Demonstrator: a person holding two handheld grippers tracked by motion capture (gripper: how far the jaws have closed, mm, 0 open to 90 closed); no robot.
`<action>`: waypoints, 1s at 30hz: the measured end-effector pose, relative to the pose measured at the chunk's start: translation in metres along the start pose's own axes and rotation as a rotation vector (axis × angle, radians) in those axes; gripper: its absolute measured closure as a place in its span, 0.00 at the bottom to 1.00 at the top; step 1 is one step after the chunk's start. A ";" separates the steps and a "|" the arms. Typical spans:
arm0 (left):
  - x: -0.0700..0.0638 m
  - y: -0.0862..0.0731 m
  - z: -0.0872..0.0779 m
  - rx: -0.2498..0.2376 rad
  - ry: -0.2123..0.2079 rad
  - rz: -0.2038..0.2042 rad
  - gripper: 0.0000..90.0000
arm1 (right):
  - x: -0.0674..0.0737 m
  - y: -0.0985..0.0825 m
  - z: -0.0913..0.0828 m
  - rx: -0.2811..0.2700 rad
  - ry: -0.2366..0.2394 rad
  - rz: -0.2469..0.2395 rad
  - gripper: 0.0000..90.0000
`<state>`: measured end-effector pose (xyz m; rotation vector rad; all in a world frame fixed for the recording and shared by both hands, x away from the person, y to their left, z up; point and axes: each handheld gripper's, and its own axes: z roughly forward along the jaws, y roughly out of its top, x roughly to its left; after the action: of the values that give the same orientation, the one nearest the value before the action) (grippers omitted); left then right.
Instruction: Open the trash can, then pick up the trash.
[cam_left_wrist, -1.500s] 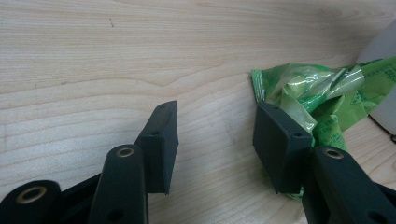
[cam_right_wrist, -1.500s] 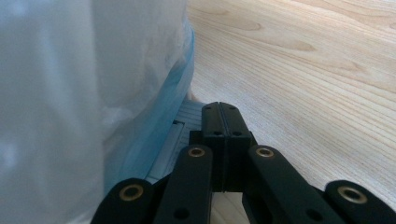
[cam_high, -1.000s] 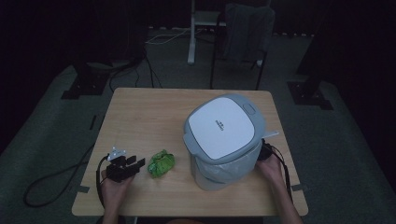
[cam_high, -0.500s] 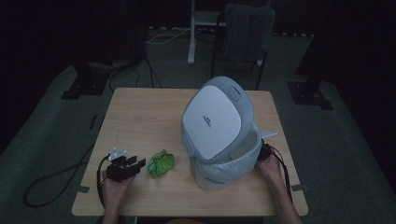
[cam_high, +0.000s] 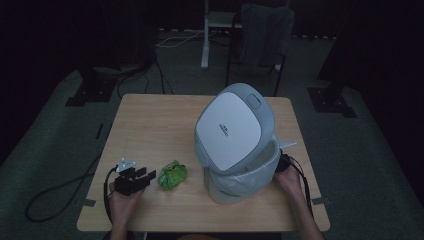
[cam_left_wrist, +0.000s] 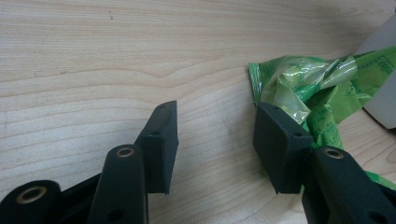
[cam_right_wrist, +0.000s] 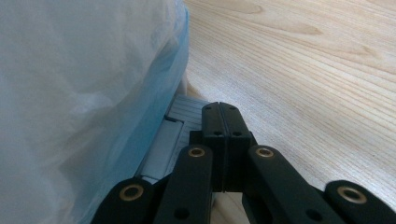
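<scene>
The left gripper (cam_high: 150, 176) is held low near the table's (cam_high: 150, 125) front-left corner, its jaws parted with nothing between them, just beside the crumpled green wrapper (cam_high: 173, 175). The right gripper (cam_right_wrist: 223, 140), jaws pressed together, is laid on the pedal at the bin's (cam_high: 240, 185) base near the right edge; the lid (cam_high: 230, 130) is tilted up.

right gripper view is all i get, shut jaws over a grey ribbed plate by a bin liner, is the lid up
observer: yes, in the high view the lid is tilted up, open over the bin.
operator: any rubbish out there to drop in
observer: a crumpled green wrapper lies on the table, left of the bin in the high view.
operator: has the left gripper got it
observer: no, the left gripper is open with bare table between its jaws; the wrapper sits just beside one jaw.
</scene>
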<state>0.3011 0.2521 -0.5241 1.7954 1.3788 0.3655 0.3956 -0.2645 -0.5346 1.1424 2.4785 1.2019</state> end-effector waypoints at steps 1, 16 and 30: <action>0.000 0.000 0.000 0.000 0.000 0.000 0.57 | 0.000 0.000 0.000 0.000 0.000 0.000 1.00; -0.007 0.001 -0.013 -0.033 -0.009 -0.008 0.56 | 0.000 0.000 0.000 0.001 0.001 -0.002 1.00; -0.044 -0.007 -0.047 -0.072 0.042 0.065 0.53 | 0.000 0.000 0.000 -0.002 0.002 0.010 1.00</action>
<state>0.2496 0.2326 -0.4900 1.7852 1.3220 0.4834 0.3957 -0.2647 -0.5348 1.1556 2.4753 1.2091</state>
